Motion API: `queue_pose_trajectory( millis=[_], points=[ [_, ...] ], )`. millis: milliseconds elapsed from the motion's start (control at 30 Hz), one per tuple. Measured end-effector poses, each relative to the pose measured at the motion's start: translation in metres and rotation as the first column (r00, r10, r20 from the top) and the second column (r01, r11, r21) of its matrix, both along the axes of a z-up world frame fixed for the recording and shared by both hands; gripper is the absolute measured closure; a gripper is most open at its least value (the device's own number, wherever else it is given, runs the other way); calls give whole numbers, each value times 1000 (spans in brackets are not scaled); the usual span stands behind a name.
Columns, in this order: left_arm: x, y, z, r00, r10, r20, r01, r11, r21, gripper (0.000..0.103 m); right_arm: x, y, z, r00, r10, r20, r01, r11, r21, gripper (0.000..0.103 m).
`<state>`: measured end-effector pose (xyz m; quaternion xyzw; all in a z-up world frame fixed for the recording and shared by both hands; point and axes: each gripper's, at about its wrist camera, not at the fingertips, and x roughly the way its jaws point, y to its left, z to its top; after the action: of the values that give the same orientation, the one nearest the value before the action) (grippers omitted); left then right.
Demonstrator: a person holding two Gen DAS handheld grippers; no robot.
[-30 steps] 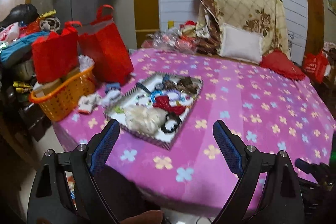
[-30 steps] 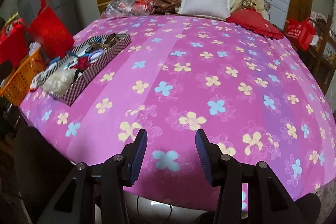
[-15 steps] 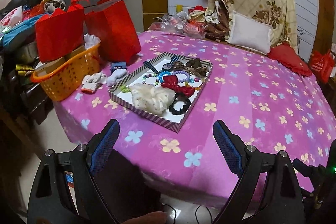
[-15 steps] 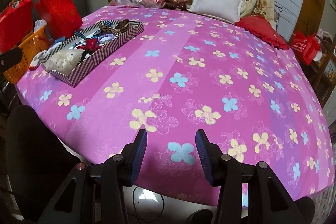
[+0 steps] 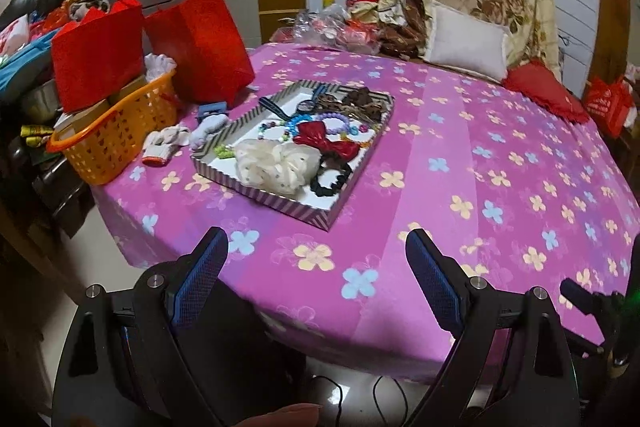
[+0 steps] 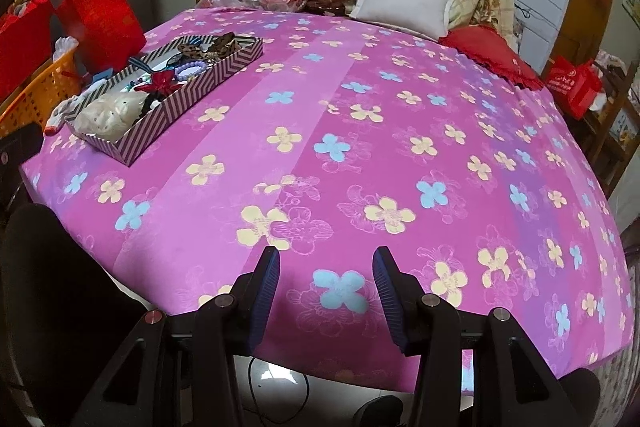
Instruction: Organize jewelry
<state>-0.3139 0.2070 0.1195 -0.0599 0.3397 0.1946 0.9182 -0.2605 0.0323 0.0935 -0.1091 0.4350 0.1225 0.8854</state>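
Jewelry box (image 5: 320,215), striped and open, sits on the pink flowered tablecloth (image 5: 480,187) left of centre, piled with beads, a red bow (image 5: 326,141) and a cream scrunchie (image 5: 272,165). Left gripper (image 5: 316,267) and right gripper (image 6: 326,287) both spread, empty, near the table edge. Best approach: go in from above and single out one piece.

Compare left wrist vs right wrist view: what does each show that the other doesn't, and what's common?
Left wrist only: the black scrunchie laid out in full at the near end of the tray, the blue clip beside the tray, and the left tool, open and empty.

Right wrist only: the right tool, open and empty above the near table edge, and the right-hand stretch of the pink tablecloth.

Both: the striped tray of accessories with cream scrunchie and red bow, orange basket, red bags, white pillow.
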Motion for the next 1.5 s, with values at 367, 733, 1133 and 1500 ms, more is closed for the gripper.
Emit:
queue_pose_trajectory(
  millis=[367,733,1133,1500],
  points=[
    [6,-7,-10,999,-28,-45,28,1000,-12,13,0,-2,2,1000,-15,23,16,1000,-2,43],
    [10,-7,-19,996,-40,-76,38,999,-33,13,0,-1,1,999,-22,23,23,1000,-11,43],
    [9,-11,-23,995,-42,-87,41,999,-14,13,1,5,-3,1000,-19,14,20,999,-34,43],
    [11,-6,-26,995,-31,-96,30,999,-14,13,0,9,-7,1000,-13,4,13,999,-53,43]
  ],
)
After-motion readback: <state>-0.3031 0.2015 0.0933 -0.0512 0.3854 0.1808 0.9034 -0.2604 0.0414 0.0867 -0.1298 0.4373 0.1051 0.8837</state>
